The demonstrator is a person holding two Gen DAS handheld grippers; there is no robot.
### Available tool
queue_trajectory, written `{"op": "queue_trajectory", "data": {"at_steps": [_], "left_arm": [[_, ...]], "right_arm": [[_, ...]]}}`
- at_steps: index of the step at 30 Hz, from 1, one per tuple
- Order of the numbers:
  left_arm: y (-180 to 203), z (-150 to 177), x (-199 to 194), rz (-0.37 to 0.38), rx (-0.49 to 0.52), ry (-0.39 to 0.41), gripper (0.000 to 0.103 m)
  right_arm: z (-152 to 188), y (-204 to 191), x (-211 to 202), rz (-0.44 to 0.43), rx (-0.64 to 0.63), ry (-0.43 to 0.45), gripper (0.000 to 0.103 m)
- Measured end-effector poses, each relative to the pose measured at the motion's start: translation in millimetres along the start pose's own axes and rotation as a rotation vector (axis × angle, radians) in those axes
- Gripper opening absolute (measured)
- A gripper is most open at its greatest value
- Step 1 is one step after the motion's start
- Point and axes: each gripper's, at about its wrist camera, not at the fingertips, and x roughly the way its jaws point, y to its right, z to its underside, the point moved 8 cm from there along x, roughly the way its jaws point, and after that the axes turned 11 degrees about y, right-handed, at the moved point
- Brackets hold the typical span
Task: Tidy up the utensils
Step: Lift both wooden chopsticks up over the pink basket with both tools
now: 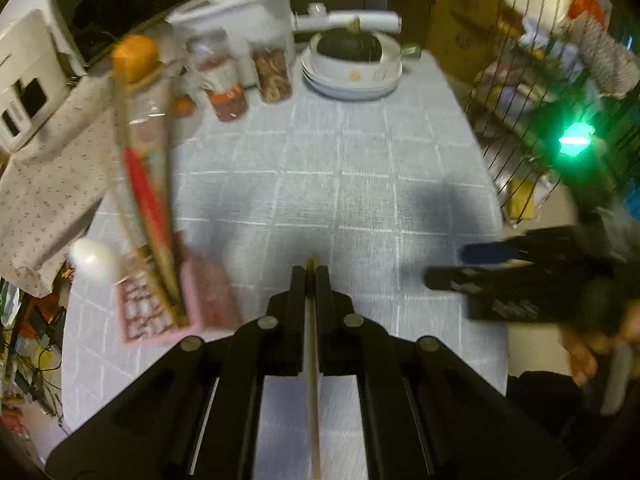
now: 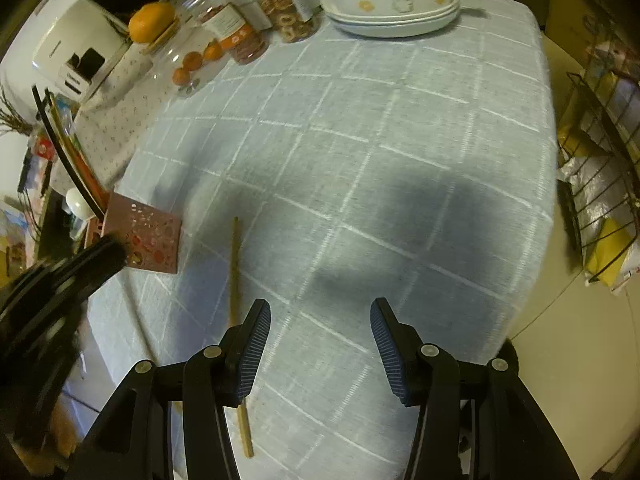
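My left gripper [image 1: 311,270] is shut on a thin wooden chopstick [image 1: 313,360], held above the blue checked tablecloth [image 1: 360,168]; the stick runs back between the jaws. To its left stands a pink perforated utensil holder [image 1: 160,316] with red and wooden sticks [image 1: 148,200] in it. My right gripper [image 2: 320,304] is open over the cloth with nothing between its fingers. A second wooden chopstick [image 2: 234,272] lies on the cloth and passes under the left finger [image 2: 252,352]. The pink holder [image 2: 152,240] is at the left of the right wrist view, with the blurred left gripper [image 2: 80,268] beside it.
Glass jars [image 2: 236,32], one with an orange [image 2: 152,22] on its lid, line the far left. Stacked white plates [image 2: 392,20] with a dark squash sit at the back. A floral cloth [image 1: 52,184] hangs at the left, and a wire rack [image 2: 600,184] stands beyond the table's right edge.
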Motion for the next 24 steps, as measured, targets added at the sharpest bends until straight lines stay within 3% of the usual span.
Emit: {"op": "queue_trajectory", "data": {"at_steps": [8, 18, 21, 24], "left_arm": [[-47.4, 14.6, -69.0, 0.032, -0.115, 0.155, 0.005], [-79.5, 24.2, -90.7, 0.041, -0.154, 0.187, 0.005], [-89.3, 26.0, -96.0, 0.048, -0.189, 0.193, 0.005], [-95.2, 28.8, -99.2, 0.046, -0.208, 0.197, 0.005]], "right_arm": [[-6.2, -39.6, 30.6, 0.026, -0.045, -0.016, 0.051], [-10.4, -73.0, 82.9, 0.091, -0.076, -0.054, 0.024], [-11.6, -79.0, 87.1, 0.143, -0.142, -0.026, 0.020], [-10.7, -77.1, 85.6, 0.174, -0.167, 0.002, 0.009]]}}
